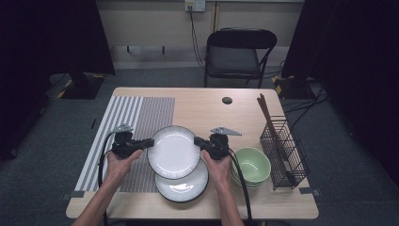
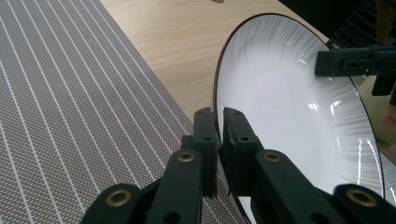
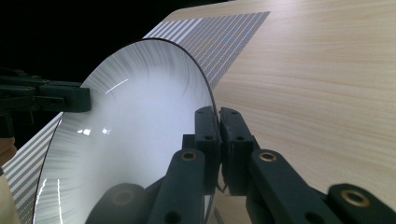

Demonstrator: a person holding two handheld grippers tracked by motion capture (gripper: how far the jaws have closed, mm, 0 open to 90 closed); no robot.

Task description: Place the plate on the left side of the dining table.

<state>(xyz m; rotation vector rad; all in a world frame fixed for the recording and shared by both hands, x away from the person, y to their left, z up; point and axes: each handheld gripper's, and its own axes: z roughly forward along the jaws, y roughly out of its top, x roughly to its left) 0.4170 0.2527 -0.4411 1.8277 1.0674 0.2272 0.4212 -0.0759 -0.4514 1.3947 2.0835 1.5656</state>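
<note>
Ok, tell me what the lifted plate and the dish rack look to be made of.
Lifted plate: apparently glazed white ceramic, with glossy highlights, fine ribbing and a dark rim line. Dish rack: thin black wire, probably coated metal, with an open see-through grid.

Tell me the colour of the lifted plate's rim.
White plate with a thin dark rim edge, clearest in the left gripper view.

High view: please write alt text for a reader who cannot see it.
Two hand-held claws, left claw and right claw, grip opposite rims of a white plate above a second plate. Green bowls and a wire basket stand at the right.
</note>
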